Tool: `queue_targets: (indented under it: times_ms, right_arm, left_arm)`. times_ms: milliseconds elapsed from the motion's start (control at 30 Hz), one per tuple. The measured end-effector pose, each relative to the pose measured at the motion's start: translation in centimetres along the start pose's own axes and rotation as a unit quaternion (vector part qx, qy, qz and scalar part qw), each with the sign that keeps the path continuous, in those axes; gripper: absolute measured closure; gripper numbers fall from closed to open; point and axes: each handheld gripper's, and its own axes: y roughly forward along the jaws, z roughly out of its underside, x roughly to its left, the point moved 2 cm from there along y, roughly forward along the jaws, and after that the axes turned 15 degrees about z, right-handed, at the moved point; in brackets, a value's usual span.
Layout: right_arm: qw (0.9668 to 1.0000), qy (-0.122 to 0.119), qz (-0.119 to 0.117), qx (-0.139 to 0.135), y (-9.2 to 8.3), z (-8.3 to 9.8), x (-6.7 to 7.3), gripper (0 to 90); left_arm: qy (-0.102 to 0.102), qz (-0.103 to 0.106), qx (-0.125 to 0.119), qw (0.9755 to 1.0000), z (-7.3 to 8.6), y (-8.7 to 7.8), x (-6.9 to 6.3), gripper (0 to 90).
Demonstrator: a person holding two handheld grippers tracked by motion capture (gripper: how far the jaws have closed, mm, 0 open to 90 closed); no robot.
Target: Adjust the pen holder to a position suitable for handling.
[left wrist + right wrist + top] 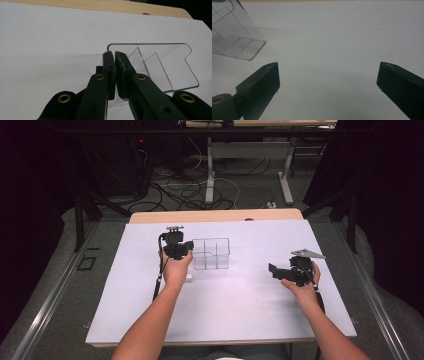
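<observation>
A clear plastic organizer (pixel 211 253) with inner dividers stands on the white table sheet (pixel 225 310), a little back of centre. My left gripper (pixel 190 246) is at the organizer's left side. In the left gripper view its jaws are pressed together with the organizer's (pixel 162 67) thin left wall running between them, so the left gripper (pixel 115 53) is shut on that wall. My right gripper (pixel 274 269) hovers low over the right part of the sheet, pointing left, well apart from the organizer (pixel 234 35). In its own view the right gripper (pixel 328 77) stands wide open with bare sheet between its jaws.
A small white object (pixel 189 277) lies on the sheet beside my left wrist. The wooden table edge (pixel 215 215) shows behind the sheet. Beyond it are desk legs (pixel 210 170) and cables on the floor.
</observation>
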Motion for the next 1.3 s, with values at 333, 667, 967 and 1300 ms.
queue_targets:
  times_ms: [333,667,967,1300]
  right_arm:
    - [1.0000,-0.002,-0.002,0.001,0.0,0.0,0.1,4.2]
    - [1.0000,-0.008,-0.005,0.002,0.1,0.1,0.1,4.3]
    - [1.0000,-0.006,-0.004,0.001,0.0,0.1,0.1,5.0]
    - [0.9999,-0.008,-0.008,-0.003,-0.1,0.1,0.2,5.8]
  left_arm:
    - [0.004,0.016,0.004,0.9999,0.3,0.9,-1.6,87.3]
    - [0.004,0.018,0.000,0.9998,0.3,1.3,-1.9,87.2]
    - [-0.002,0.034,0.004,0.9994,0.2,1.1,-1.5,86.1]
    - [0.001,0.045,-0.006,0.9990,0.1,0.0,-1.2,81.2]
